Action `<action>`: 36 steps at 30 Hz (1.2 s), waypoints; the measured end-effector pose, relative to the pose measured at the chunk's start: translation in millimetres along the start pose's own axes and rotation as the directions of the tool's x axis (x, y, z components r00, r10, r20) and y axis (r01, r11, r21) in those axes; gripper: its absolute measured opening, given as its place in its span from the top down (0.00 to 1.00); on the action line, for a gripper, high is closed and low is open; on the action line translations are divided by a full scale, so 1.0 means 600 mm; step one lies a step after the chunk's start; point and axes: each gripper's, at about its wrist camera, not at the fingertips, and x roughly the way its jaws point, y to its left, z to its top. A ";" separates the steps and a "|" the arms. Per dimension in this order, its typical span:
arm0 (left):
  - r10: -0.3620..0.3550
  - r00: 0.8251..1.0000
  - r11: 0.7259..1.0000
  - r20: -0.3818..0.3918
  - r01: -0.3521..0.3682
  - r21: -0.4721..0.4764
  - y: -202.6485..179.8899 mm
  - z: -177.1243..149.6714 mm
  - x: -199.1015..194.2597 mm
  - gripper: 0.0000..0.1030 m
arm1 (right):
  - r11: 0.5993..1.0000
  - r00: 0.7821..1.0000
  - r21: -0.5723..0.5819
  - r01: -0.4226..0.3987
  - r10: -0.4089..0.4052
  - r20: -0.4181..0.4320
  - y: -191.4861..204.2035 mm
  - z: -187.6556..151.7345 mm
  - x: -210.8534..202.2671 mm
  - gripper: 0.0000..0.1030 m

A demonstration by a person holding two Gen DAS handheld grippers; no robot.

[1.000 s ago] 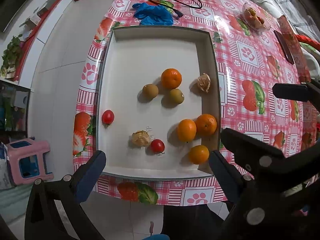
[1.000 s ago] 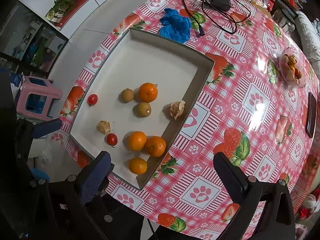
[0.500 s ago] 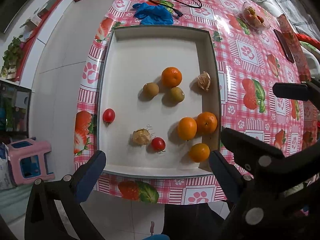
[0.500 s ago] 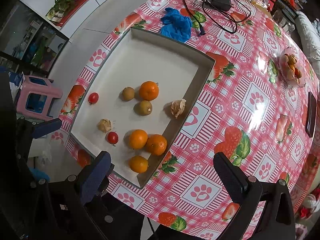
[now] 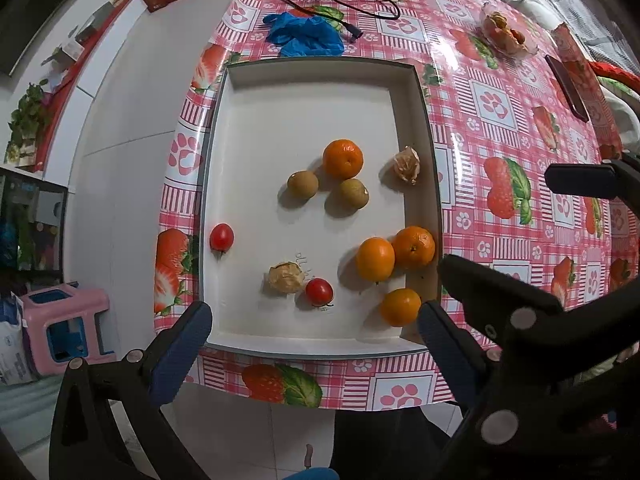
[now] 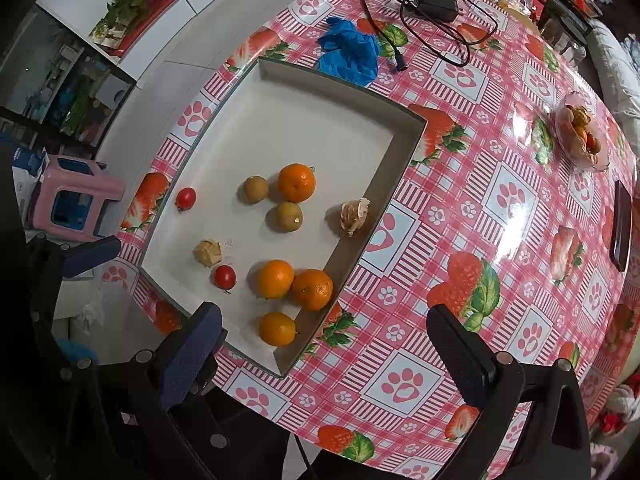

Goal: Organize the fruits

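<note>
1. While both of my claws hung above the near edge of the tabletop (image 5: 496, 92), nothing had yet been picked up: my left claw (image 5: 316, 340) was spread wide and empty over the tray's near rim, and my right claw (image 6: 324, 354) was likewise released, holding nothing, over the tray's near corner.

2. All the fruit lay loose on the floor of the shallow grey tray (image 5: 304, 76), which I judged was there to keep round things from rolling off.

3. Three oranges sat bunched in the near right corner: two touching (image 5: 375, 259) (image 5: 414, 247), one of them against the wall, and a third (image 5: 400, 306) just beside them, nearest me.

4. A fourth orange (image 5: 343, 159) rested mid-tray, with two brown round fruits (image 5: 303, 185) (image 5: 354, 194) close beside it.

5. Two cherry tomatoes were well apart, one (image 5: 221, 237) by the left wall, the other (image 5: 319, 291) just beside a papery husked fruit (image 5: 285, 277).

6. Another husked fruit (image 5: 407, 165) lay near the right wall.

7. With kinds mixed this way, I judged the sorting had barely begun, and that each claw was held open and back from the tray to keep every fruit reachable.

8. Beyond the tray, a blue glove (image 6: 350, 54), a charger with its cable (image 6: 434, 4), a small fruit bowl (image 6: 582, 136) and a phone (image 6: 622, 226) lay clear of the work.
</note>
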 end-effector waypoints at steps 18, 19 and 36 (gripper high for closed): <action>0.000 1.000 1.000 -0.003 0.000 0.006 -0.002 -0.007 -0.001 0.00 | 1.000 1.000 0.000 0.000 0.000 0.002 0.000 -0.002 -0.001 0.00; 0.003 1.000 1.000 0.003 -0.003 0.008 -0.003 -0.008 -0.003 0.00 | 1.000 1.000 0.001 0.001 -0.001 0.003 0.001 -0.003 -0.001 0.00; 0.178 0.978 0.984 0.110 -0.180 0.012 -0.003 -0.016 -0.038 0.00 | 1.000 0.998 0.025 0.015 -0.017 0.058 0.002 -0.014 -0.016 0.00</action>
